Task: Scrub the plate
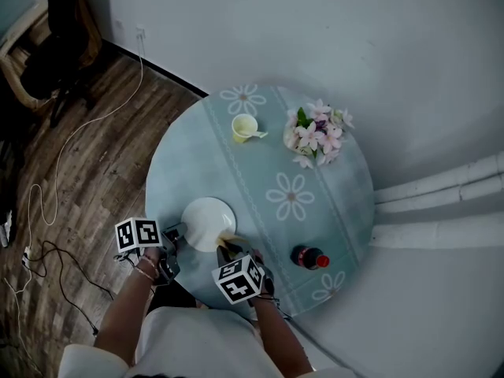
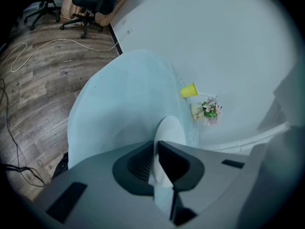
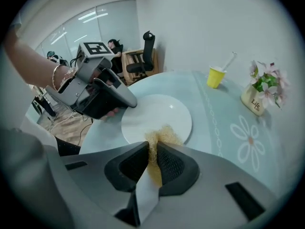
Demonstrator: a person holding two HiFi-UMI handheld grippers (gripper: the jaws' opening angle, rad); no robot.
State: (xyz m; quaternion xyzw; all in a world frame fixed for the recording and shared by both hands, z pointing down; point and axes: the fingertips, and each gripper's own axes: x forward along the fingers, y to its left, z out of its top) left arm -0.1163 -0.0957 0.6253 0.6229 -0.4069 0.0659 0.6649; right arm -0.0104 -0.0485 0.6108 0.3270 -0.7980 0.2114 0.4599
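**Desk:** What is your left side holding?

**Me:** My left gripper [image 2: 156, 152] is clamped on the rim of the white plate [image 2: 171, 128]. Its own view shows the rim edge-on, pinched between the pads. The head view only shows me the jaws meeting the plate's left edge.

**Desk:** And the right?

**Me:** My right gripper [image 3: 155, 151] is closed on a golden scrubbing pad [image 3: 164, 136]. In that view the tuft overlaps the plate's near rim, but I can't tell whether it touches. From the head view the pad is just a tan scrap.

**Desk:** Where's the plate?

**Me:** It is on the round table [image 1: 260, 164], at the edge nearest me. Only the right gripper view gives me its whole face.

**Desk:** Anything else?

**Me:** The yellow cup [image 1: 245, 127] and the flowers [image 1: 317, 135] at the far side show in all three views. The dark bottle with a red cap [image 1: 309, 257] shows only from the head view, near my right gripper.
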